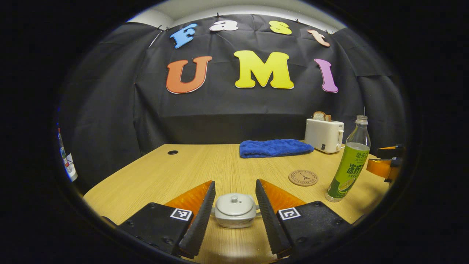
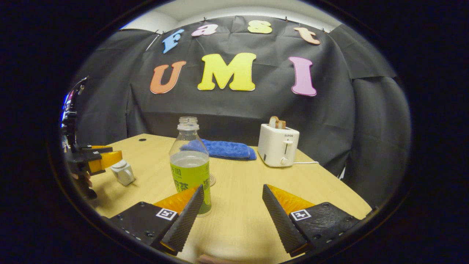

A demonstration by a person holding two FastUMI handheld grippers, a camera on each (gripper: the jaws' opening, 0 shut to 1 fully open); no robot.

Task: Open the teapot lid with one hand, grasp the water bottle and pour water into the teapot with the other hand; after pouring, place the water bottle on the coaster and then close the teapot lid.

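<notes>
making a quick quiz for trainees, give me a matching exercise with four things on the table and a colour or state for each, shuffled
Things:
1. teapot
2. water bottle
3. cloth
4. toaster

States:
A. bread sticking out of the top
B. cap off, partly filled
C. lid on, between the open fingers of the left tool
D. blue, lying flat at the back of the table

Pairs: 1-C, 2-B, 3-D, 4-A
</notes>
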